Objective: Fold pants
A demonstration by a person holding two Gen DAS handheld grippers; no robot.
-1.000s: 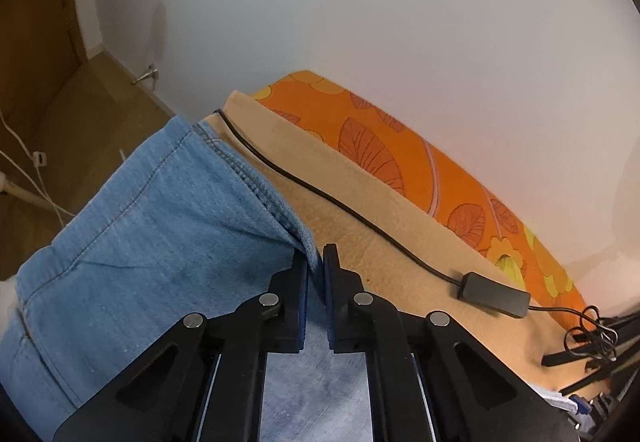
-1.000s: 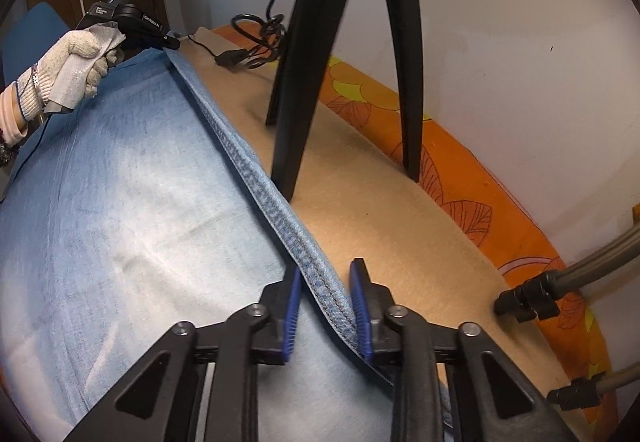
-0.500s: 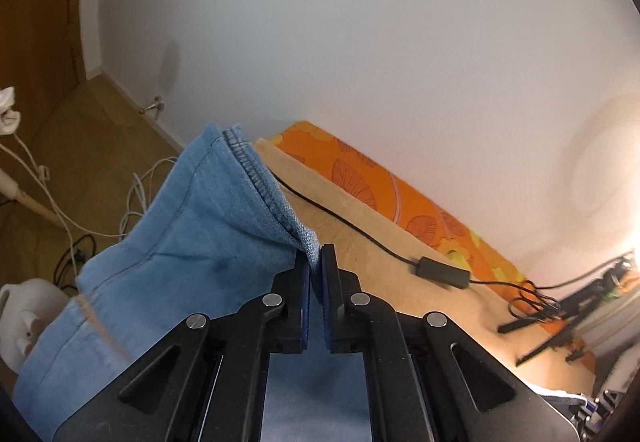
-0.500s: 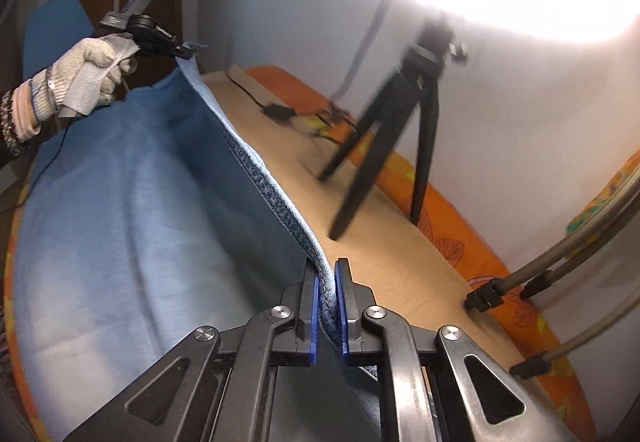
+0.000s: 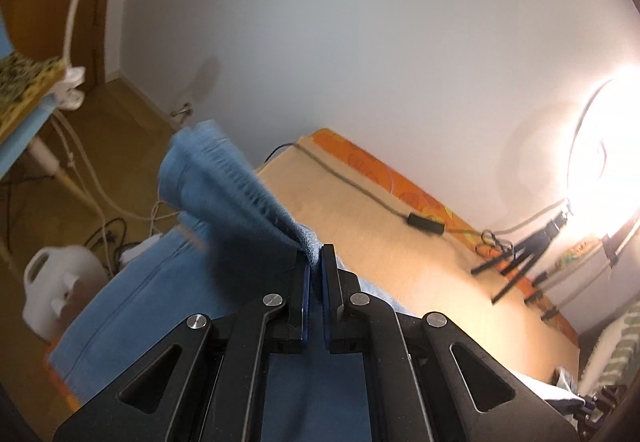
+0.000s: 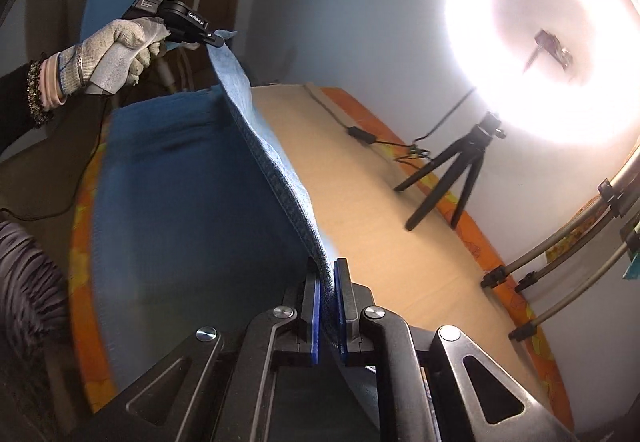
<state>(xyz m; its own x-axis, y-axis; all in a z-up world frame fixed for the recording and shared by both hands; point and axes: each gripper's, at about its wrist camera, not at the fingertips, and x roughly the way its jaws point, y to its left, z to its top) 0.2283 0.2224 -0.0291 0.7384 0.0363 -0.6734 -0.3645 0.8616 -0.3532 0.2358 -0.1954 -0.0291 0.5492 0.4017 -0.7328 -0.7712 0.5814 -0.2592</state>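
Both claws have lifted the pants' point(image 6: 248, 145) edge off the worktop point(image 6: 372, 217). Left claw point(image 5: 316, 262) and right claw point(image 6: 326, 278) each clamp the denim.

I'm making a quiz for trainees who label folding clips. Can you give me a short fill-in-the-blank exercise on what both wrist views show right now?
1. Both grippers are shut on the same edge of the blue ____.
2. The left gripper and the right gripper hold that edge lifted ____ the tan table.
3. The hand on the left gripper wears a knitted ____.
4. The black tripod stands under a glowing ring ____.

Missing words: pants; above; glove; light
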